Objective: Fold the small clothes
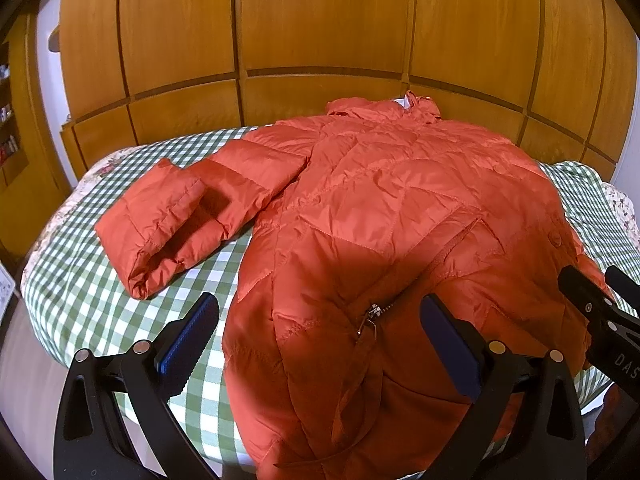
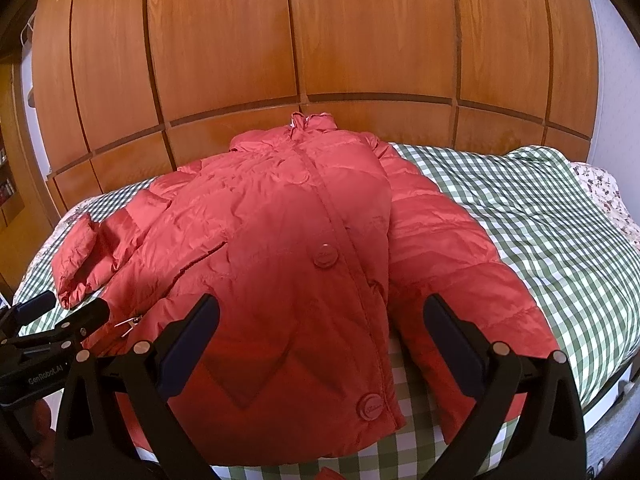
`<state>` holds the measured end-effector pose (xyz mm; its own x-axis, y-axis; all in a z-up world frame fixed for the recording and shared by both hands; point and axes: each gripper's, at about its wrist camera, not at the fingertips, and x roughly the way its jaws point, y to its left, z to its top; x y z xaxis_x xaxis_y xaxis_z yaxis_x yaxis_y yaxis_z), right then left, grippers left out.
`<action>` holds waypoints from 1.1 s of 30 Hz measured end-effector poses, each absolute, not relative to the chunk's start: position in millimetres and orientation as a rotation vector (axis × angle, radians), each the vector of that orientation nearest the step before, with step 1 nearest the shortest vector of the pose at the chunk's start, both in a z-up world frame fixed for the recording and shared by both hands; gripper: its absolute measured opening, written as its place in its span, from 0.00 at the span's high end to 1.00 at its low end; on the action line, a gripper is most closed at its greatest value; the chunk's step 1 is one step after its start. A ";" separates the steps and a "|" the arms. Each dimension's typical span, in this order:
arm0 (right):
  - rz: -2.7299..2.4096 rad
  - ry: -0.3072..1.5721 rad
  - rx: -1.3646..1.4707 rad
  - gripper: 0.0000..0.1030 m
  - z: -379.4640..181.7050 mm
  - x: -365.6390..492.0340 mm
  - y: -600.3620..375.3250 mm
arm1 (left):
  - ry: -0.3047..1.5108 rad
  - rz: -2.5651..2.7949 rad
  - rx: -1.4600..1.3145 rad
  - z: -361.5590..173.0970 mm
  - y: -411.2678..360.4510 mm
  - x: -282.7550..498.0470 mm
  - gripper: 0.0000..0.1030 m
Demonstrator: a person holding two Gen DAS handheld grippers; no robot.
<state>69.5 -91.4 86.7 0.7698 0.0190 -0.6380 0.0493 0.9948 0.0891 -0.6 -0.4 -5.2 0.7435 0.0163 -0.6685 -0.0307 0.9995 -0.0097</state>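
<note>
In the left wrist view, a puffy orange jacket [image 1: 380,208] lies flat on a bed with a green checked sheet [image 1: 80,280], filling the middle of the frame. One sleeve [image 1: 180,216] sticks out toward the left side. The left gripper [image 1: 320,340] hangs over the hem at the bottom, jaws wide apart, holding nothing. A zipper pull [image 1: 370,316] sits between them.

In the right wrist view, the jacket's other sleeve [image 2: 460,272] runs down the right side. The right gripper [image 2: 322,340] is wide open too, above the buttoned front [image 2: 325,258].

Folding looks not yet begun. Next, I think, a gripper must pinch a sleeve and lay it across the front.
</note>
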 end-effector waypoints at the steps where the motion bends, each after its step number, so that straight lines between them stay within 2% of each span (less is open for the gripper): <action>1: -0.015 0.690 0.104 0.02 87.0 69.3 -91.5 | 0.732 0.024 -0.022 -5.3 -0.3 -0.8 0.03; 17: -0.034 0.665 0.114 0.02 90.1 67.7 -100.7 | 0.784 -0.025 -0.043 -7.8 2.4 7.4 0.03; 25: -0.086 0.534 0.196 0.02 104.8 65.3 -147.2 | 0.778 -0.148 -0.259 -11.8 37.5 17.1 0.03; 29: -0.187 0.607 0.199 0.02 97.3 74.2 -191.2 | 0.789 -0.118 -0.283 -17.5 54.9 23.9 0.03; 33: -0.248 0.738 0.244 0.02 65.7 79.8 -242.0 | 0.832 -0.123 -0.293 -28.7 65.1 31.0 0.03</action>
